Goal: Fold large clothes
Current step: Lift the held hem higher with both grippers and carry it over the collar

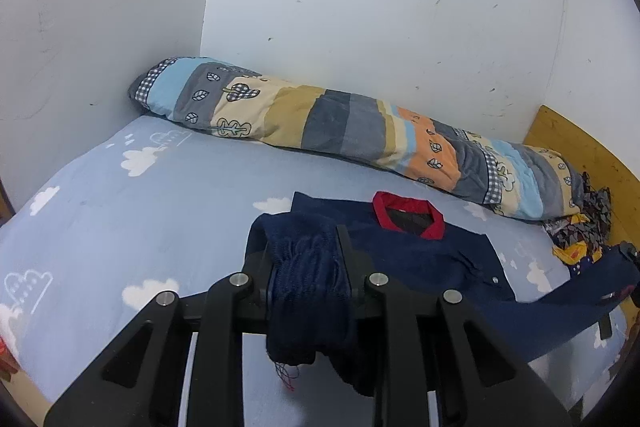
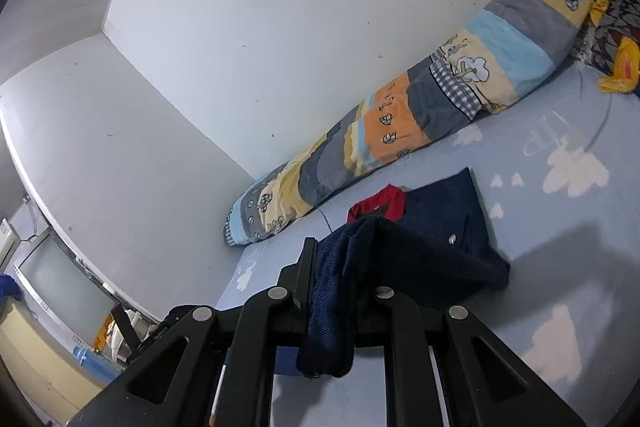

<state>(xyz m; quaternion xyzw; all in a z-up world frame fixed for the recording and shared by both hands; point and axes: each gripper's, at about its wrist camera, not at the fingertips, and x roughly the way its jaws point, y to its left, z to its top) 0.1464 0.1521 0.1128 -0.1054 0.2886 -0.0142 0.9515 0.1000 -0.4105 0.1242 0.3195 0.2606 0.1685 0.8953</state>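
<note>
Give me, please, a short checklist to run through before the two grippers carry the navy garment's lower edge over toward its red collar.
1. Left gripper shut on the navy garment: ok, bunched fabric fills its jaws.
2. Right gripper shut on the same garment: ok, cloth hangs from closed jaws.
3. Red collar end flat on the cloud-print sheet: ok.
4. Landing area clear of the striped quilt roll: ok, the roll lies apart by the wall.
5. Both corners held evenly: cannot tell, neither view shows the whole edge.
6. Loose threads below the left grip snagged: cannot tell.
</note>
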